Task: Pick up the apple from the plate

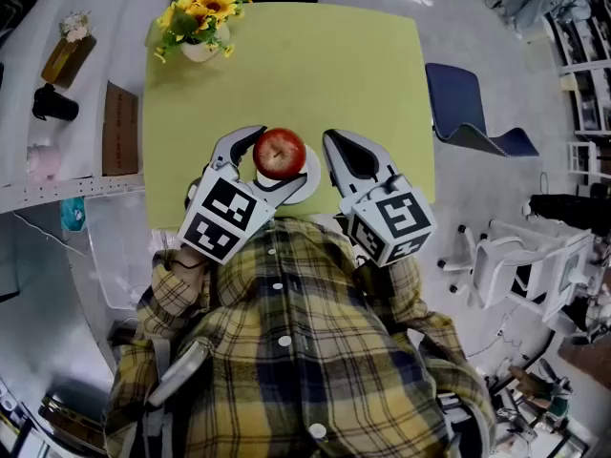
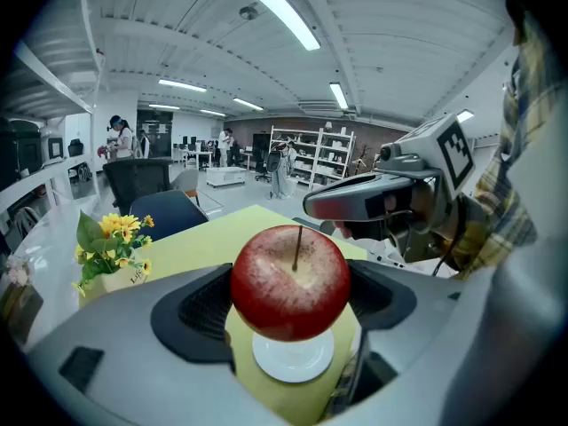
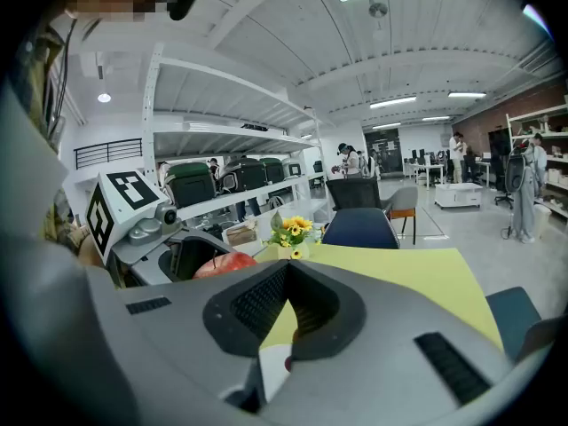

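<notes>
A red apple [image 1: 280, 153] with a short stem sits between the two jaws of my left gripper [image 1: 275, 163], which is shut on it. In the left gripper view the apple [image 2: 291, 282] hangs clear above a small white plate [image 2: 293, 356], with a gap between them. The plate [image 1: 311, 175] lies near the front edge of the yellow-green table [image 1: 315, 74]. My right gripper [image 1: 336, 144] hovers just right of the apple, its jaws closed together and holding nothing. In the right gripper view its jaws [image 3: 286, 272] meet at the tip, and the apple [image 3: 232, 263] shows to the left.
A pot of yellow flowers [image 1: 199, 22] stands at the table's far left corner. A blue chair [image 1: 473, 113] is to the right of the table. A white bench with a brown box [image 1: 67, 57] and a black cup [image 1: 52, 104] runs along the left.
</notes>
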Tool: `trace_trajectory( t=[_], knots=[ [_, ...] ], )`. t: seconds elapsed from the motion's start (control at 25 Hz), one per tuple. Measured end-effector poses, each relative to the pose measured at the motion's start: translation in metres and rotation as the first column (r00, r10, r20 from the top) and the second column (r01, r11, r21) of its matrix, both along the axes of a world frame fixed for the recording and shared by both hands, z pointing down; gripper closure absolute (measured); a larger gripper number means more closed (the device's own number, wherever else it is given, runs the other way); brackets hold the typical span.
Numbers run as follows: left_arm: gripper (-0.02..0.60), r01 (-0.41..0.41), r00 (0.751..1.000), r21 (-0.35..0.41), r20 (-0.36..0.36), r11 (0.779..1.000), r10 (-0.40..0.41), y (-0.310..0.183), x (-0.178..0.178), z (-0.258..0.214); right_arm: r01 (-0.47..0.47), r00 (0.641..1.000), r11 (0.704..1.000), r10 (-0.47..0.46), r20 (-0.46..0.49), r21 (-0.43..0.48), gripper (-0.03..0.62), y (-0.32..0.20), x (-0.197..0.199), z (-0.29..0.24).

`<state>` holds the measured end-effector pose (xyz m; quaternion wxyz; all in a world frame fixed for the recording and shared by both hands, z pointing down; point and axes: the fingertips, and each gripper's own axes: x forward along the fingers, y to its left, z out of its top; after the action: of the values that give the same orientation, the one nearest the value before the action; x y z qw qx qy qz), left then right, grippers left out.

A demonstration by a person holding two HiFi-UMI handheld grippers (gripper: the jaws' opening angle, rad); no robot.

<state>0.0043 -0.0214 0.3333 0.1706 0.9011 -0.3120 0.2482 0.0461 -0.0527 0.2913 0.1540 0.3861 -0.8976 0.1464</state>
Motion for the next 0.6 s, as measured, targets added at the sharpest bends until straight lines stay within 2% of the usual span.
trace_trajectory(
  t=[0.6],
  knots=[
    [0.173, 0.019, 1.0, -0.004, -0.002, 1.0, -0.019, 0.0022, -0.0043, 0.0024, 0.002, 1.0, 1.0, -0.002, -0.005, -0.015, 0.597, 0.0052, -0.0007, 0.0058]
  ],
)
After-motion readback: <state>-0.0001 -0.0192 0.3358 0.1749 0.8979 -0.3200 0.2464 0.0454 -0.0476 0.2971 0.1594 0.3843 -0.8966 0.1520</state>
